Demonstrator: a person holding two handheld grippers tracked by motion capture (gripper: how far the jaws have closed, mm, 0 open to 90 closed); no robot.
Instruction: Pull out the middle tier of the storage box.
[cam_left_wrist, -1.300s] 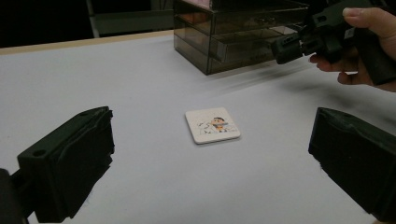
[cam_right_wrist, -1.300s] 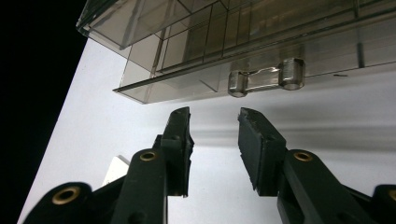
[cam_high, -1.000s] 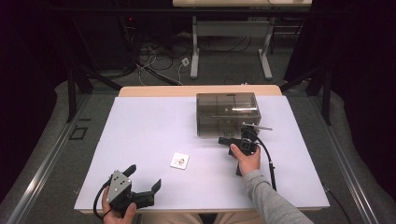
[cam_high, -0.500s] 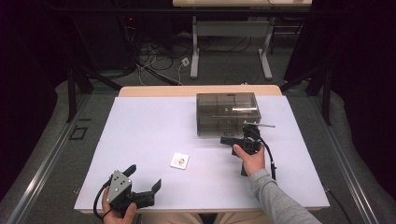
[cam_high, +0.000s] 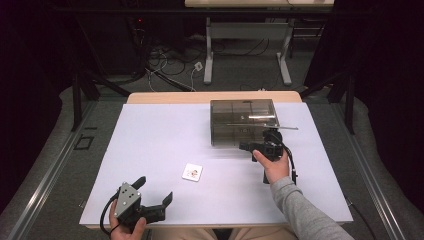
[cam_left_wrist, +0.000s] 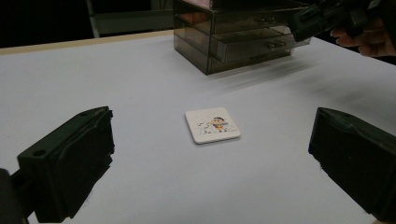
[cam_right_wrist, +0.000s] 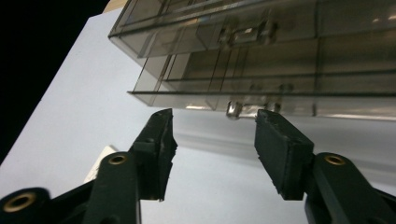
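**Right gripper let go at the drawer handle**

The step in hand looked like work on the smoky plastic drawer unit (cam_high: 243, 122), which stood on the white table (cam_high: 150, 150) toward its far right. The right gripper (cam_high: 256, 146) sat at the unit's front, roughly five o'clock from its centre. In the right gripper view its jaws had just been opening and stood half spread, nothing pinched between them; the lower drawer's metal handle (cam_right_wrist: 233, 110) lay just beyond the tips, apart from both pads. That drawer stood slightly pulled out. The left gripper (cam_high: 152, 192) rested at the table's near-left corner, jaws spread wide and empty, aimed toward the small picture tile (cam_left_wrist: 212, 125), which lay flat at about one o'clock from it in the high view.

Judging from this, the drawer was freshly released, and the next move probably called for one gripper to pick up the tile, pinching its thin edges carefully.
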